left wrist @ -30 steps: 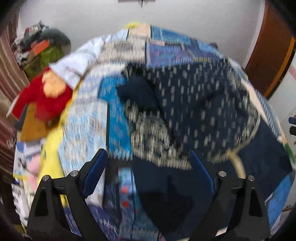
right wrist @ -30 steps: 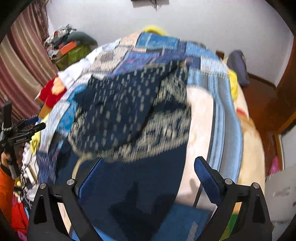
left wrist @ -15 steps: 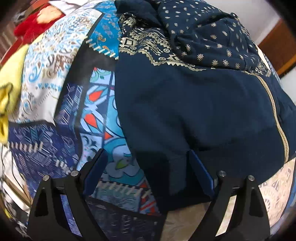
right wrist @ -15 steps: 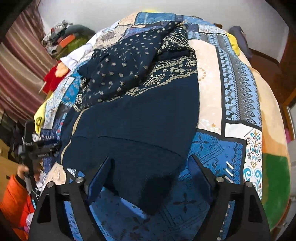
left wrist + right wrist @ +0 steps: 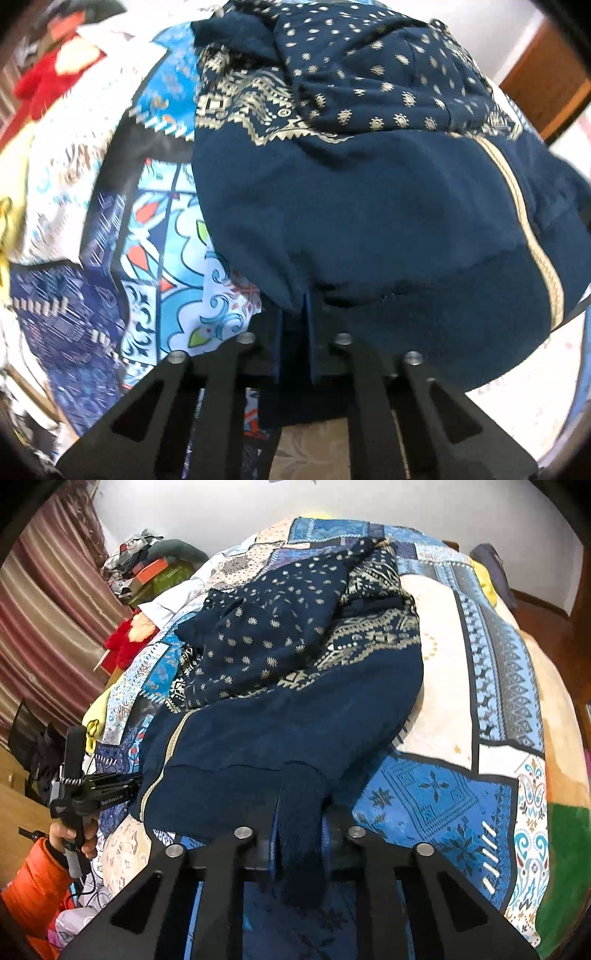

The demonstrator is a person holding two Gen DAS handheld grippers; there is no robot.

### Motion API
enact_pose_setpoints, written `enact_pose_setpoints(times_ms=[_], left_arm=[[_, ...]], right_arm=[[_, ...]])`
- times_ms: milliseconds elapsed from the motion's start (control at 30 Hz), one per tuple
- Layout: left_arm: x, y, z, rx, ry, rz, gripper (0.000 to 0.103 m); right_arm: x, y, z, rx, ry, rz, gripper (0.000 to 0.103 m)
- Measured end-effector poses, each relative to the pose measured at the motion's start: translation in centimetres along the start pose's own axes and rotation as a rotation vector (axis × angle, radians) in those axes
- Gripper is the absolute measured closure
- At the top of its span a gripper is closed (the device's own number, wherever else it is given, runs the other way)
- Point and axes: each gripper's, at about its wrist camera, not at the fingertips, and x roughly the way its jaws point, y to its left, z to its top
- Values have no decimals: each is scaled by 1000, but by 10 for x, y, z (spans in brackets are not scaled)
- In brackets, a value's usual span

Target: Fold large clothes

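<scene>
On the bed's near edge: navy garment (image 5: 288, 716) lies crumpled over the patchwork quilt (image 5: 436, 797)
Left gripper (image 5: 293, 314): jaws just closed, pinching the hem's left corner
Right gripper (image 5: 299, 812): likewise clamped on the hem; lift both evenly, keep the hem taut
Writing: small print on the far gripper's body; unreadable

Both wrist views close, angled down, sharing navy garment (image 5: 369, 206) on bed

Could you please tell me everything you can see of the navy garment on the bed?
The garment is dark navy cloth, plain at its near end, with gold motifs and a patterned band farther up. It lies rumpled on the quilt. Both grippers, left and right, have just closed their jaws on its near hem.
</scene>
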Motion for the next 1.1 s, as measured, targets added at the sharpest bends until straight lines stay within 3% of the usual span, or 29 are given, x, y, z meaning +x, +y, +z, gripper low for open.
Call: enact_pose_setpoints(times_ms=[200, 467, 667, 833, 967, 1100], left_arm=[[-16, -3, 7, 0, -40, 21, 96], [-66, 9, 43, 23, -207, 58, 97], [-91, 21, 105, 29, -334, 86, 97], [-98, 35, 172, -41, -410, 115, 97], [-82, 57, 231, -125, -425, 138, 97], [-43, 78, 283, -190, -385, 161, 97]], right_arm=[[-4, 2, 11, -22, -32, -2, 92], [-19, 2, 46, -40, -119, 3, 93], [-25, 5, 92, -63, -197, -16, 93], [-21, 7, 148, -80, -263, -43, 93], [-2, 3, 203, -73, -298, -79, 93], [45, -11, 259, -28, -280, -128, 93]])
